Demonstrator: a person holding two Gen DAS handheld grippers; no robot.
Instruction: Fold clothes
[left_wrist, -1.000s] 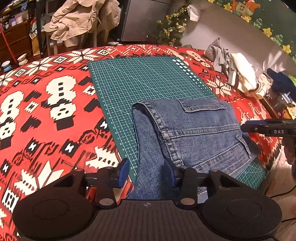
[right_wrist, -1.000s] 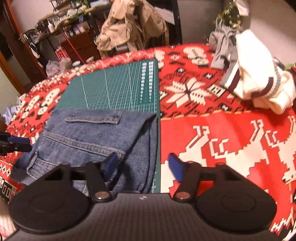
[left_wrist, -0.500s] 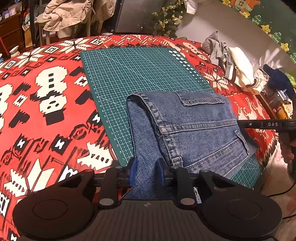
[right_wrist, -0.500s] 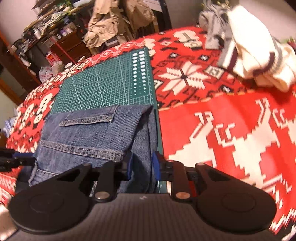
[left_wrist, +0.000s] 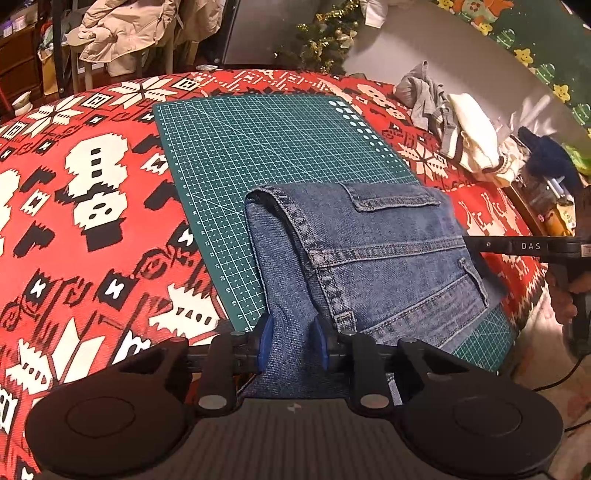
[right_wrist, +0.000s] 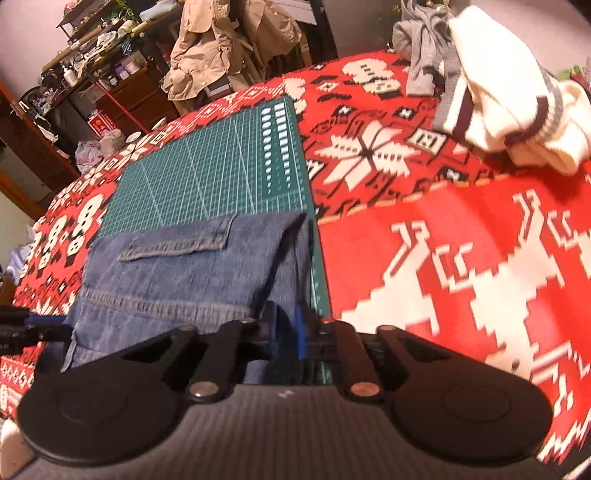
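Note:
Folded blue jeans (left_wrist: 369, 251) lie on the near half of a green cutting mat (left_wrist: 258, 147), back pocket flap up. My left gripper (left_wrist: 293, 341) is shut on the near left fold of the denim, which bunches between its blue pads. In the right wrist view the jeans (right_wrist: 177, 280) reach the mat's (right_wrist: 207, 184) right edge. There the jaws of my right gripper (right_wrist: 287, 332) are closing, with the near right edge of the denim pinched between the pads. The right gripper's black finger (left_wrist: 517, 246) shows at the jeans' right side, a hand (left_wrist: 565, 295) under it.
A red patterned cloth (left_wrist: 92, 221) covers the table. A white sweater with striped cuffs (right_wrist: 509, 92) and a grey garment (right_wrist: 421, 48) are heaped at the far right. A beige coat (left_wrist: 129, 33) hangs on a chair behind. The table's near right edge drops to the floor.
Both grippers came in over the near edge of the jeans and closed, each from wide apart to pinching the denim. The right one rolled slightly.

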